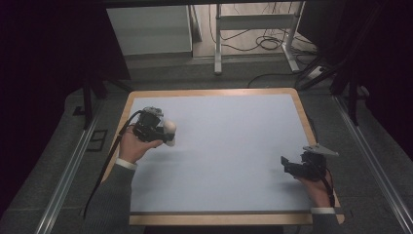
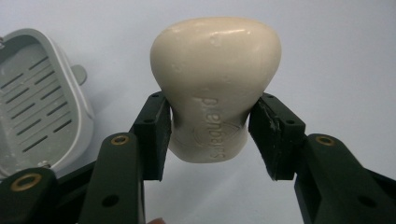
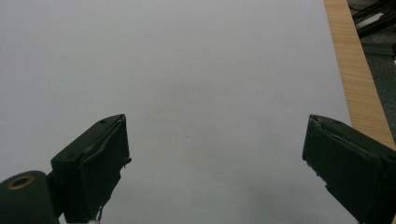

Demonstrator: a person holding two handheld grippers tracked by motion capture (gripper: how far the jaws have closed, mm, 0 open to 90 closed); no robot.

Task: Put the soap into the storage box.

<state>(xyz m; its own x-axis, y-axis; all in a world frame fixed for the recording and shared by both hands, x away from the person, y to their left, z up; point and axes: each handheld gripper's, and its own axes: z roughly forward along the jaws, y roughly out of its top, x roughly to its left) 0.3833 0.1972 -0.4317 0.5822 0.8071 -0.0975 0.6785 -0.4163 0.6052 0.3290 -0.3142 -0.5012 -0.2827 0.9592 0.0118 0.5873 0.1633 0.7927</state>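
Observation:
A cream bar of soap (image 2: 215, 79) with raised lettering sits between the black jaws of my left gripper (image 2: 210, 135), which is shut on its narrow waist. In the high view the same soap (image 1: 169, 127) pokes out of the left gripper (image 1: 165, 132) above the table's left side. A grey slotted soap dish (image 2: 35, 100) lies on the table just beside the soap in the left gripper view. My right gripper (image 1: 285, 163) rests low at the table's right front, its jaws wide apart with nothing between them (image 3: 215, 163).
The table has a pale grey-blue mat (image 1: 229, 146) with a wooden rim (image 1: 209, 91). The rim's right edge (image 3: 355, 70) runs close to the right gripper. Beyond the table stand a white desk frame (image 1: 253, 29) and floor cables (image 1: 270, 44).

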